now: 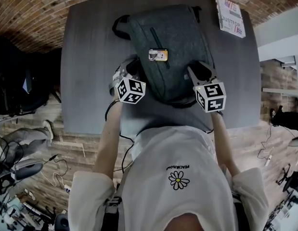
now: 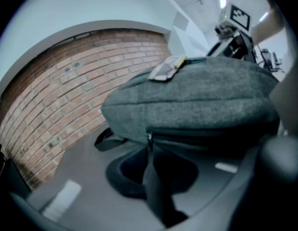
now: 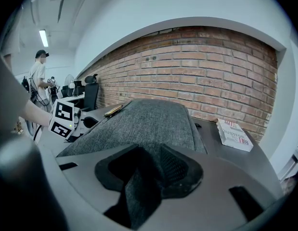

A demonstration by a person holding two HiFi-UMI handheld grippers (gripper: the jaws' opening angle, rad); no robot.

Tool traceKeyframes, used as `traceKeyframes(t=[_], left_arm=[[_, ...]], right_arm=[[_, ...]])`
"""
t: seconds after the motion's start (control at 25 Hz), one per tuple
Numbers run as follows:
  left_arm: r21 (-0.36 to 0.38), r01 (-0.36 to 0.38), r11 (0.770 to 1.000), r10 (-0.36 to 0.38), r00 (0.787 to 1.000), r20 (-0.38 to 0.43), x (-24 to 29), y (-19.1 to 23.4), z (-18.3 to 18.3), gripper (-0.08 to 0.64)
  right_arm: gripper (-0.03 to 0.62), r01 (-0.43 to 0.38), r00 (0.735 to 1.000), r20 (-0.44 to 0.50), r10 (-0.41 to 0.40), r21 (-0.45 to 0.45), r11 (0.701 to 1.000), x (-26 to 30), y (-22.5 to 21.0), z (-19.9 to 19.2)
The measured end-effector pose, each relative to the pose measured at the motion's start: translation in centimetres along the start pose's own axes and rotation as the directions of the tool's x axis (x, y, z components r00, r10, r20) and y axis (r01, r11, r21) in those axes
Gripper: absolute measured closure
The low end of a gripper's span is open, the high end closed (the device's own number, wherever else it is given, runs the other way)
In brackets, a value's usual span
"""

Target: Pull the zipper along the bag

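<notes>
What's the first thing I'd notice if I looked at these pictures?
A big grey backpack lies in the middle of the dark table, with a small yellow tag on top. At its near end, the left hand-held gripper pinches the zipper pull and the right hand-held gripper pinches the grey fabric. A white box sits at the table's far right corner.

In the head view, the left gripper (image 1: 132,70) and right gripper (image 1: 200,73) cover the near edge of the backpack (image 1: 173,37). The tag (image 1: 158,55) on top is too small to read. In the left gripper view, the zipper strap (image 2: 156,191) disappears into shadow at its lower end.
</notes>
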State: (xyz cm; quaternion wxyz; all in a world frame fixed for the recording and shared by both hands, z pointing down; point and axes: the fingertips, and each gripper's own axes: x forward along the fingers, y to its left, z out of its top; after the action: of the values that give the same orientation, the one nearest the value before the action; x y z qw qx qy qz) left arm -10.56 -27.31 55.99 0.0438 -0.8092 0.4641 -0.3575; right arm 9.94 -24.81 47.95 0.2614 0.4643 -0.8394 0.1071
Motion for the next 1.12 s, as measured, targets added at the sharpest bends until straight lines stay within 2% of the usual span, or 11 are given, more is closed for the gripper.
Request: traceKeyframes(t=[0.08,0.2,0.48,0.56,0.84,0.92,1.04,1.12], left_arm=[[-0.005,-0.009,1.000,0.009,1.000,0.001,0.2,0.2,-0.1,0.525],[0.026,-0.021,0.999,0.021,1.000,-0.004,0.6,0.5,-0.2,0.523],[0.198,-0.011,0.980,0.009,1.000,0.010,1.2,0.4,-0.2,0.526],[0.211,0.007,0.977,-0.011,1.000,0.015,1.0,0.2,-0.2,0.546],[0.233,0.051,0.971,-0.060,0.998,0.033,1.0,0.1,-0.2,0.541],[0.270,0.057,0.961,-0.068,0.997,0.032,1.1,0.0,-0.1,0.523],[0.385,0.064,0.921,-0.078,0.997,0.021,1.1,-0.3,0.0,0.538],[0.411,0.074,0.909,-0.090,0.996,0.021,1.0,-0.3,-0.1,0.551]], right_arm=[[0.456,0.001,1.000,0.001,-0.001,0.000,1.000,0.0,0.1,0.0],[0.456,-0.002,1.000,0.001,0.002,0.001,1.000,0.0,0.0,0.0],[0.456,-0.003,1.000,0.004,0.003,0.002,1.000,-0.1,0.0,-0.1],[0.457,-0.001,1.000,0.006,0.001,0.001,1.000,-0.1,0.1,-0.1],[0.457,-0.001,1.000,0.008,0.001,0.003,1.000,-0.3,0.1,-0.2],[0.457,-0.002,1.000,0.007,0.001,0.004,1.000,-0.3,0.0,-0.3],[0.457,-0.001,1.000,0.007,0.001,0.004,1.000,-0.4,0.0,-0.4],[0.457,0.000,1.000,0.009,0.000,0.003,1.000,-0.3,0.1,-0.3]])
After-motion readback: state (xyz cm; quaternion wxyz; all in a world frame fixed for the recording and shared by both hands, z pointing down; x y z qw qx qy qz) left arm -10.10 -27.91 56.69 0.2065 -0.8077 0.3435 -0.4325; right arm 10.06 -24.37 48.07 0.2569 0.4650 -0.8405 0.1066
